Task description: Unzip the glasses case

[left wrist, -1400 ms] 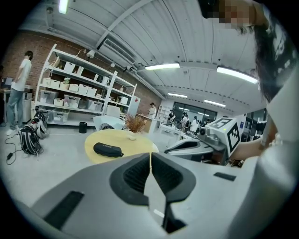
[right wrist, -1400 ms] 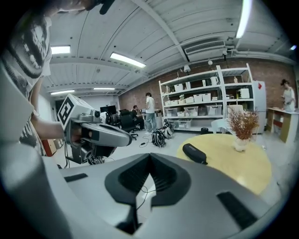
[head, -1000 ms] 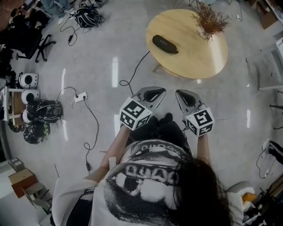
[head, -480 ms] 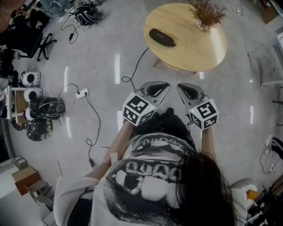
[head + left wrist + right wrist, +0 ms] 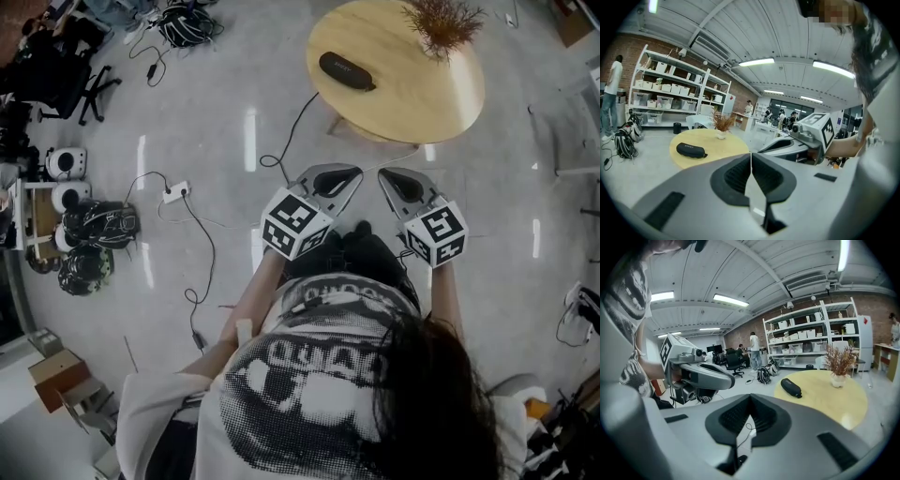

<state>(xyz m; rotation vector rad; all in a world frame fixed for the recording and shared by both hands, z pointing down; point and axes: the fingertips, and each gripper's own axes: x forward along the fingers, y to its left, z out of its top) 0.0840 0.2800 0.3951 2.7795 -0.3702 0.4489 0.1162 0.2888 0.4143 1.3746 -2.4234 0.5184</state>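
Task not yet begun — the glasses case (image 5: 347,71) lies closed and untouched on the round table (image 5: 441,117), well apart from the left gripper (image 5: 352,174) and right gripper (image 5: 385,175), both clenched on nothing — all unzipping remains.

I log: round table (image 5: 422,98) upper right, dried plant (image 5: 442,21) on it; power strip (image 5: 174,193) mid-left; backpacks (image 5: 98,225) at left edge.

Glasses case (image 5: 347,71): black, oblong, zipped shut. Lies flat on round wooden table (image 5: 441,103), left part, apart from dried plant (image 5: 442,21).
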